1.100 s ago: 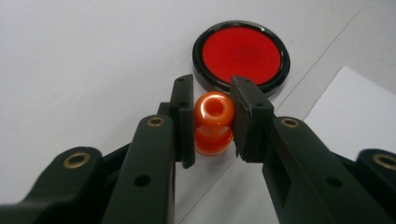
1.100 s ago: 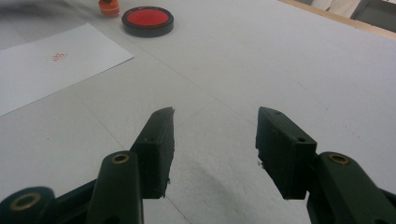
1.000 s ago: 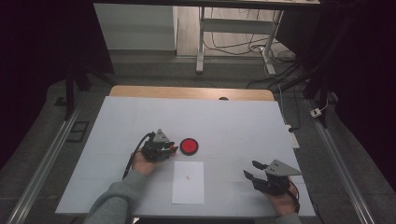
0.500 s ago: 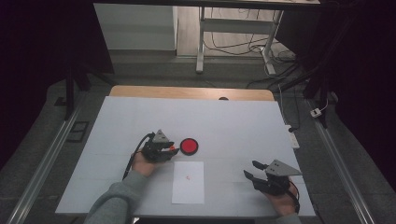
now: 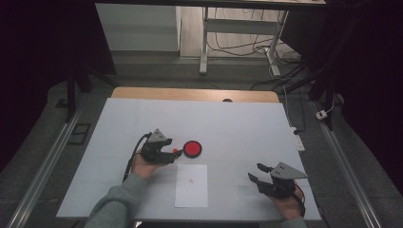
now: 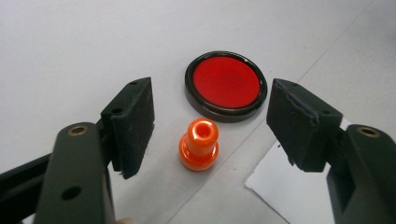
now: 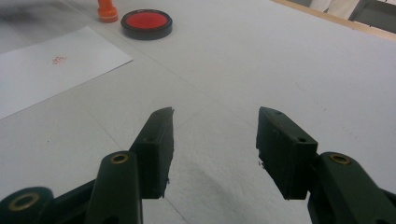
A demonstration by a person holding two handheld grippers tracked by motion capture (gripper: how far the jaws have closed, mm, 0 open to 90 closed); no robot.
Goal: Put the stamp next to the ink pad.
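Observation:
A small orange stamp (image 6: 198, 144) stands upright on the white table, between the jaws of my left gripper (image 6: 210, 123) without touching either pad. Those jaws have just been opening and now stand apart, open around the stamp. Just beyond it lies a round red ink pad in a black case (image 6: 225, 85). From above, the left gripper (image 5: 172, 155) sits left of the ink pad (image 5: 192, 148), with the stamp (image 5: 176, 151) at its tips. A white sheet of paper (image 5: 191, 185) with a small red mark lies below. My right gripper (image 5: 255, 172) rests open and empty at the front right.
The white table (image 5: 237, 128) has a wooden strip along its far edge. Beyond it stand a metal frame and loose cables on the floor. In the right gripper view, the paper (image 7: 51, 65), stamp (image 7: 107, 10) and ink pad (image 7: 146, 23) lie far off at upper left.
The left gripper's jaws have spread apart, letting go of the orange stamp, which now stands on the table. The right gripper has stayed still.

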